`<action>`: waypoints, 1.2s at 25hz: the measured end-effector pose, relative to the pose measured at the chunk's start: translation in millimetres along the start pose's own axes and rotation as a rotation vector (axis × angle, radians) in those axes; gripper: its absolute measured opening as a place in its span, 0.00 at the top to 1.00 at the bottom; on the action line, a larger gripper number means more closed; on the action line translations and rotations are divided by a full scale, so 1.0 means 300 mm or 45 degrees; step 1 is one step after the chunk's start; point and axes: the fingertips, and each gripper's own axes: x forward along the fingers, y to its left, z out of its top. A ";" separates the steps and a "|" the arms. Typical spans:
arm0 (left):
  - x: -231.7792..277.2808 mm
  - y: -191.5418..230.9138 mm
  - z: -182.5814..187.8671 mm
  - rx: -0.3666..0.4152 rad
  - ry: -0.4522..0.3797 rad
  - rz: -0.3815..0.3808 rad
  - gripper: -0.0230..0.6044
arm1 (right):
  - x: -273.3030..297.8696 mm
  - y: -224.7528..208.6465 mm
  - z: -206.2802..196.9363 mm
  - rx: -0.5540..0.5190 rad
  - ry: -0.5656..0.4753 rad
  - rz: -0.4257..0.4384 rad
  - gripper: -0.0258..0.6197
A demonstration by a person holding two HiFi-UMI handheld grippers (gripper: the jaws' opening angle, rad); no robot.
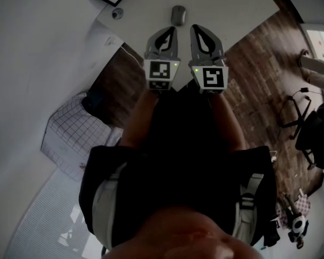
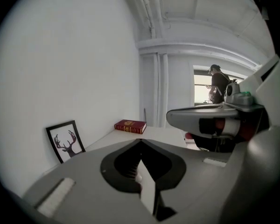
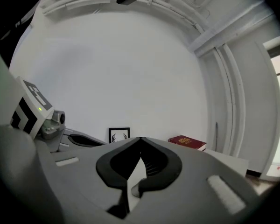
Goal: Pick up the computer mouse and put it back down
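Head view: a grey mouse (image 1: 178, 15) is seen on the white table (image 1: 232, 7), just beyond the left gripper (image 1: 171, 31) and right gripper (image 1: 195, 30), both clamped shut and empty.
Left gripper view: a red book (image 2: 130, 125) is shown, its lettering unreadable.
Right gripper view: an antler picture (image 3: 119, 135) is added.

Lit softly by daylight from a window (image 2: 201, 80) at the right; dimmer from the head; bent and blackened at the rims; blurred nearest the lenses.
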 end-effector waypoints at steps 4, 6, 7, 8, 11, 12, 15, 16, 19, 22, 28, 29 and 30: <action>0.116 0.015 -0.070 -0.012 0.117 0.024 0.95 | 0.054 -0.075 -0.060 0.018 0.031 0.027 0.94; 0.165 0.019 -0.098 -0.025 0.177 0.041 0.91 | 0.074 -0.110 -0.082 0.036 0.050 0.038 0.94; 0.191 0.019 -0.113 -0.031 0.208 0.051 0.90 | 0.085 -0.131 -0.094 0.049 0.063 0.039 0.94; 0.218 0.020 -0.129 -0.033 0.239 0.061 0.87 | 0.098 -0.154 -0.106 0.061 0.076 0.037 0.94; 0.296 0.017 -0.189 -0.037 0.356 0.077 0.79 | 0.132 -0.221 -0.126 0.081 0.088 0.032 0.94; 0.318 0.013 -0.212 -0.039 0.396 0.076 0.77 | 0.139 -0.241 -0.132 0.083 0.089 0.032 0.94; 0.378 0.013 -0.282 -0.042 0.501 0.094 0.70 | 0.154 -0.298 -0.164 0.108 0.106 0.029 0.94; 0.396 0.018 -0.303 -0.044 0.533 0.108 0.66 | 0.159 -0.316 -0.177 0.123 0.116 0.024 0.94; 0.449 0.028 -0.366 -0.030 0.645 0.135 0.57 | 0.174 -0.364 -0.208 0.143 0.132 0.018 0.94; 0.493 0.032 -0.424 -0.015 0.740 0.141 0.51 | 0.196 -0.394 -0.235 0.155 0.150 0.023 0.94; 0.566 0.049 -0.523 -0.051 0.863 0.153 0.42 | 0.249 -0.432 -0.283 0.179 0.183 0.038 0.94; 0.576 0.050 -0.542 -0.065 0.885 0.146 0.41 | 0.257 -0.437 -0.289 0.180 0.186 0.040 0.94; 0.585 0.050 -0.559 -0.074 0.909 0.137 0.41 | 0.266 -0.441 -0.295 0.183 0.189 0.040 0.94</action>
